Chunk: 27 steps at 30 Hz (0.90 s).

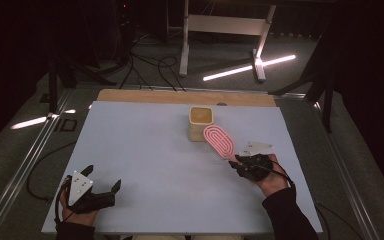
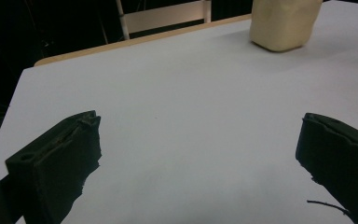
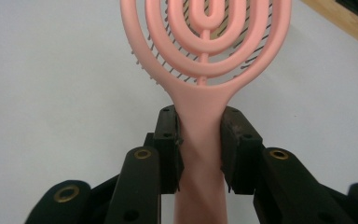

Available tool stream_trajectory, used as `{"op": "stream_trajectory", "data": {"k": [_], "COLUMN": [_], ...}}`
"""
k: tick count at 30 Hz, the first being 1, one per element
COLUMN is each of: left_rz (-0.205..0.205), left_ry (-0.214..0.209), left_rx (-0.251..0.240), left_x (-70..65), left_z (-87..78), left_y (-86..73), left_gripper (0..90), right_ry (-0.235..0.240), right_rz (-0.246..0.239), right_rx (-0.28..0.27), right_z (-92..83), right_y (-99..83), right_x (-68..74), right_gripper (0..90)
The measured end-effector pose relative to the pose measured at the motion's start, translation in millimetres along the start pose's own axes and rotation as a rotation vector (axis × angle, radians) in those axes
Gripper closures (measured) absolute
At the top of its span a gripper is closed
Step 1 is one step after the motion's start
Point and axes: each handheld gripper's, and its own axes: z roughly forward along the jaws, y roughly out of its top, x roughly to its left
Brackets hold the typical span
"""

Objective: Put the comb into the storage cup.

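A pink vented hairbrush (image 1: 219,140) is held off the table, its oval head reaching toward a cream square cup (image 1: 201,123) at the table's middle back. My right gripper (image 1: 236,162) is shut on the brush's handle. In the right gripper view the two pads (image 3: 168,140) press the handle (image 3: 201,154) from both sides, and the brush head (image 3: 205,37) rises beyond them. My left gripper (image 1: 104,179) rests at the front left, open with nothing between its jaws. In the left gripper view the black fingers (image 2: 60,158) stand wide apart, with the cup (image 2: 284,23) far ahead.
The pale blue tabletop (image 1: 150,165) has a bare wooden strip (image 1: 180,97) along its far edge. Beyond it stand a white frame's legs (image 1: 185,45) and cables on a dark floor. A person's dark sleeve (image 1: 285,215) comes in at the bottom right.
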Motion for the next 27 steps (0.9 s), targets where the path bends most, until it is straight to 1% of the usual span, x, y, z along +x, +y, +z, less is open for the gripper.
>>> {"op": "stream_trajectory", "data": {"k": [1, 2, 3, 5, 6, 7, 9, 10, 11, 13, 16, 19, 20, 22, 23, 25, 26, 27], "left_rz": [0.0, -0.001, -0.001, -0.002, -0.002, -0.002, -0.003, -0.002, -0.002, -0.004, 0.001, -0.005, -0.005, -0.019, -0.023, -0.03, -0.03, -0.024], "left_ry": [0.0, 0.0, 0.0, 0.0, -0.001, -0.001, 0.0, 0.001, 0.001, 0.004, 0.003, -0.002, -0.002, -0.014, -0.02, -0.03, -0.03, -0.037], "left_rx": [-0.001, 0.0, 0.0, 0.001, 0.001, 0.001, 0.001, 0.002, 0.003, 0.006, 0.007, 0.005, 0.005, 0.002, 0.004, 0.006, 0.006, 0.017], "left_x": [-0.1, 0.0, 0.1, 0.2, 0.2, 0.2, 0.2, 0.1, 0.0, -0.3, -1.0, -1.9, -1.9, -2.1, -2.5, -3.9, -3.9, -6.3], "left_z": [-0.1, -0.1, 0.0, 0.2, 0.2, 0.1, 0.0, 0.1, 0.1, 0.8, 0.4, -0.2, -0.2, -0.3, -0.3, 0.9, 0.9, 2.5], "left_y": [0.0, 0.0, -0.1, -0.2, -0.2, -0.2, -0.2, -0.2, -0.3, -0.4, 0.2, 1.4, 1.4, 3.0, 4.1, 6.4, 6.4, 9.6], "left_gripper": [0.4, 0.4, 0.4, 0.4, 0.4, 0.4, 0.5, 0.5, 0.5, 0.4, 0.4, 0.5, 0.5, 0.4, 0.4, 0.4, 0.3, 0.3], "right_ry": [0.0, -0.014, -0.025, -0.029, -0.042, -0.045, -0.045, -0.049, -0.049, -0.048, -0.052, -0.055, -0.055, -0.057, -0.057, -0.054, -0.054, -0.056], "right_rz": [0.0, -0.004, 0.007, 0.007, 0.01, 0.012, 0.012, 0.017, 0.017, 0.033, 0.039, 0.052, 0.052, 0.069, 0.063, 0.075, 0.075, 0.083], "right_rx": [0.0, -0.009, -0.031, -0.041, -0.045, -0.046, -0.046, -0.063, -0.063, -0.093, -0.103, -0.126, -0.126, -0.143, -0.149, -0.155, -0.155, -0.164], "right_z": [0.0, -1.0, -2.7, -2.8, -1.9, -1.2, -1.2, -0.4, -0.4, -0.7, -1.4, -4.1, -4.1, -5.7, -6.1, -5.5, -5.5, -5.0], "right_y": [0.0, -0.7, -2.2, -3.1, -5.0, -5.6, -5.6, -6.5, -6.5, -7.1, -7.2, -8.4, -8.4, -10.2, -11.2, -12.0, -12.0, -11.3], "right_x": [0.0, 1.3, 3.6, 4.4, 6.3, 6.7, 6.7, 8.4, 8.4, 10.0, 9.7, 8.9, 8.9, 10.7, 10.8, 12.3, 12.3, 13.4], "right_gripper": [70.2, 70.2, 70.2, 70.2, 70.2, 70.2, 70.2, 70.2, 70.2, 70.2, 70.2, 70.2, 70.2, 70.2, 70.2, 70.2, 70.2, 70.2]}}
